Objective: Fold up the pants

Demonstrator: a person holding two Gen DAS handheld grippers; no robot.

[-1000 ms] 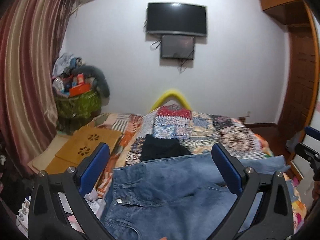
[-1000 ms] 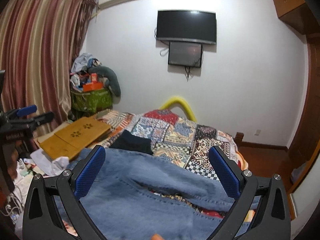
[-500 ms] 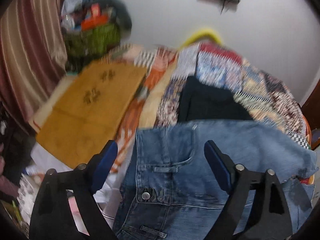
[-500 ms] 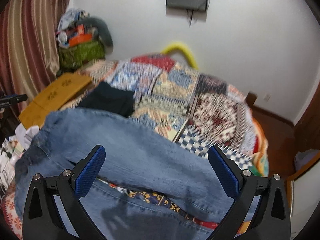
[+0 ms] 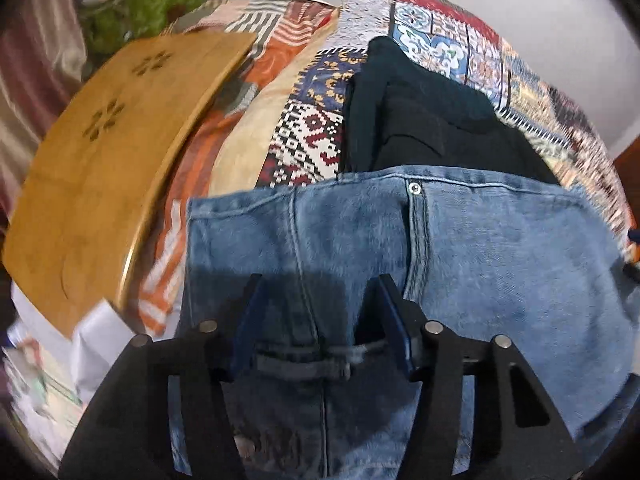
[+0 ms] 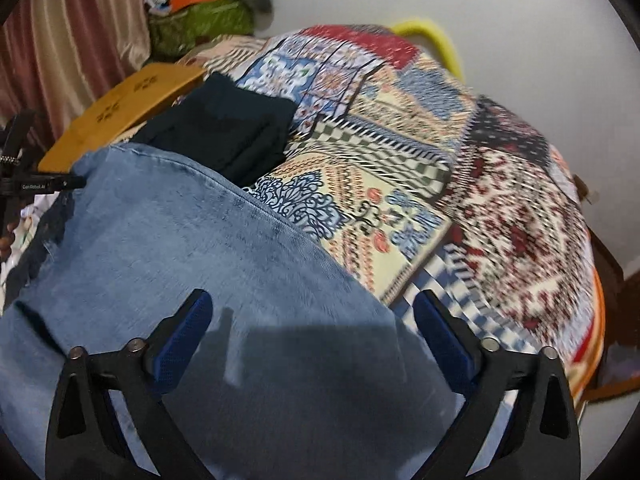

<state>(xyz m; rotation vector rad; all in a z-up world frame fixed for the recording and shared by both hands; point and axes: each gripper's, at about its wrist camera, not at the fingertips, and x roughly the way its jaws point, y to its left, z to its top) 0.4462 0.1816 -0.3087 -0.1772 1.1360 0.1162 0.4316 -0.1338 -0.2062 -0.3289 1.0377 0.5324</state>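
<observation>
Blue denim jeans lie spread on the patchwork bedspread. My left gripper is low over the waistband end; its blue fingers are partly closed with denim and a belt loop between them. In the right wrist view the jeans' leg fills the lower left. My right gripper is open just above the leg fabric near its right edge, holding nothing.
A folded black garment lies on the bed just beyond the jeans; it also shows in the right wrist view. A wooden lap tray sits at the bed's left edge. Clutter and a green bag stand by the curtain.
Both grippers have tipped down and dropped toward the jeans. The left gripper's fingers have narrowed around the waistband area. The right gripper stays wide open.
</observation>
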